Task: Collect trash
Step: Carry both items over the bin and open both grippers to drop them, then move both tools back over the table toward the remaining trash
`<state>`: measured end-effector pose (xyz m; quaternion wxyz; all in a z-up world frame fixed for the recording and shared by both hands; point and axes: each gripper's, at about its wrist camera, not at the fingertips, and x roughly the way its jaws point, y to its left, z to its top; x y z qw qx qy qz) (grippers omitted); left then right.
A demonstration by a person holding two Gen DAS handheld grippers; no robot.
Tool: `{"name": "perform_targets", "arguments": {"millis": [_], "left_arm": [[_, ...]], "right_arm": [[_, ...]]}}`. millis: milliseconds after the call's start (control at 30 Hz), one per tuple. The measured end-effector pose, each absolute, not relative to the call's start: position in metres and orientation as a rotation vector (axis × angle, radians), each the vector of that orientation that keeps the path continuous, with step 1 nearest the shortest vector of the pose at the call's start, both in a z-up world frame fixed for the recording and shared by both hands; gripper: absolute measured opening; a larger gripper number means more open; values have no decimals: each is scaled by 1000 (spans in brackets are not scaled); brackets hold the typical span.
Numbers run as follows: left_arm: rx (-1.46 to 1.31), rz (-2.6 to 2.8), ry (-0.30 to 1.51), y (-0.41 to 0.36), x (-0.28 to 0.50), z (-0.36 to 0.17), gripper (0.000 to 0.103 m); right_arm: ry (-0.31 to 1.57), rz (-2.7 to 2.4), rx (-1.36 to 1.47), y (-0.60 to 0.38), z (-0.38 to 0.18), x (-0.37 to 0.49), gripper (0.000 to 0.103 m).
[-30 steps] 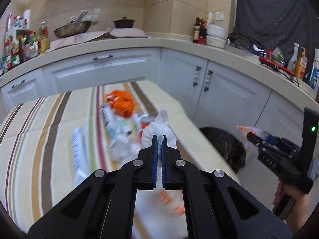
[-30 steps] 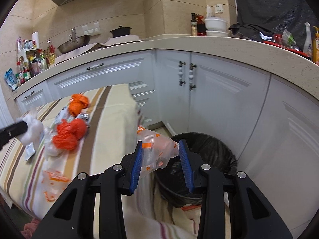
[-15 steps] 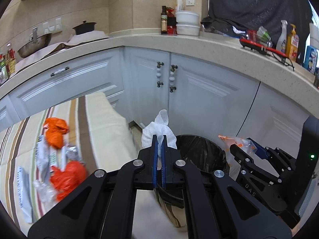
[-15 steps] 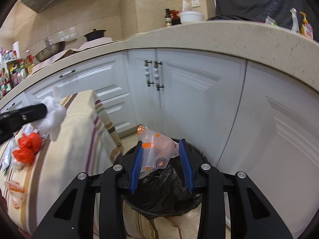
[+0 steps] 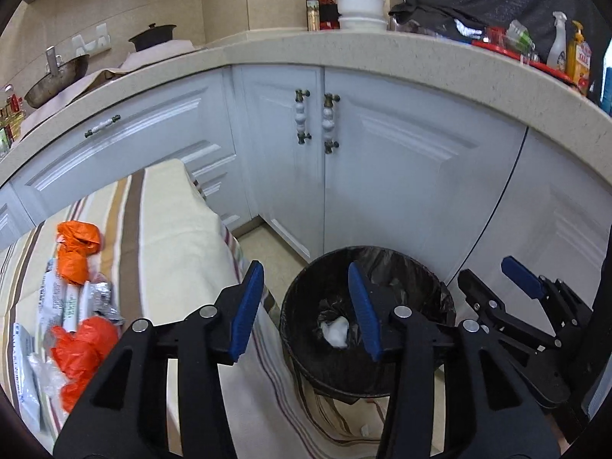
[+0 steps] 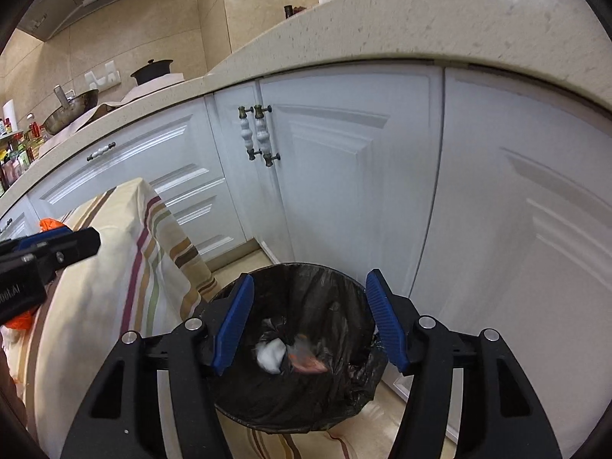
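Note:
A round bin with a black liner [image 5: 417, 267] [image 6: 344, 394] stands on the floor by the white cabinets. A white crumpled tissue [image 5: 336, 332] [image 6: 271, 355] and a clear wrapper with orange print [image 6: 308, 359] lie inside it. My left gripper [image 5: 306, 306] is open and empty above the bin's left rim. My right gripper [image 6: 308, 325] is open and empty right over the bin; it also shows in the left wrist view [image 5: 493, 283]. More trash lies on the striped tablecloth [image 5: 172, 229]: orange bags [image 5: 76, 244] [image 5: 82, 348] and wrappers [image 5: 69, 302].
White cabinet doors with knob handles [image 5: 315, 120] stand just behind the bin. The counter [image 5: 382, 46] above holds bottles, bowls and a wok. The table edge drops next to the bin's left side.
Both grippers have opened over the bin. The white tissue has dropped from the left one and the orange-printed wrapper from the right one; both now lie in the bin.

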<state>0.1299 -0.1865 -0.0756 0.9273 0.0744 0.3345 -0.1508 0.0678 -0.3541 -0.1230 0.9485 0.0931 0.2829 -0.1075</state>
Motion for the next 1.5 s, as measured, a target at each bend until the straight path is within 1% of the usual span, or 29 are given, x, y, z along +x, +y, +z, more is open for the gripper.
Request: {"name": "perform_targets", "arguments": {"millis": [100, 233, 400, 600, 833, 1000, 1100, 1167, 1400, 1467, 1500], "left_arm": [[135, -315, 668, -173, 121, -63, 46], [132, -299, 633, -148, 103, -48, 51], [120, -238, 601, -97, 75, -34, 51], [90, -128, 614, -25, 47, -34, 52], [53, -7, 643, 51, 19, -46, 53], [17, 68, 665, 96, 3, -57, 53], [6, 99, 674, 113, -6, -64, 53], [-12, 112, 685, 123, -10, -69, 53], [-33, 124, 703, 140, -18, -83, 53], [-41, 123, 711, 142, -17, -86, 55], [-45, 122, 712, 142, -17, -88, 61]], "right_arm": [[560, -217, 189, -348, -113, 61, 60], [529, -195, 181, -331, -95, 48, 62], [496, -147, 170, -299, -76, 31, 63], [491, -35, 149, -242, -65, 17, 65], [513, 94, 98, -174, -72, 6, 67], [520, 172, 67, -130, -80, -2, 74], [531, 205, 43, -109, -90, -3, 78], [540, 217, 33, -102, -96, -2, 79], [584, 207, 12, -92, -118, 2, 80], [594, 208, 13, -92, -121, 3, 80], [600, 210, 11, -92, -123, 3, 80]]}}
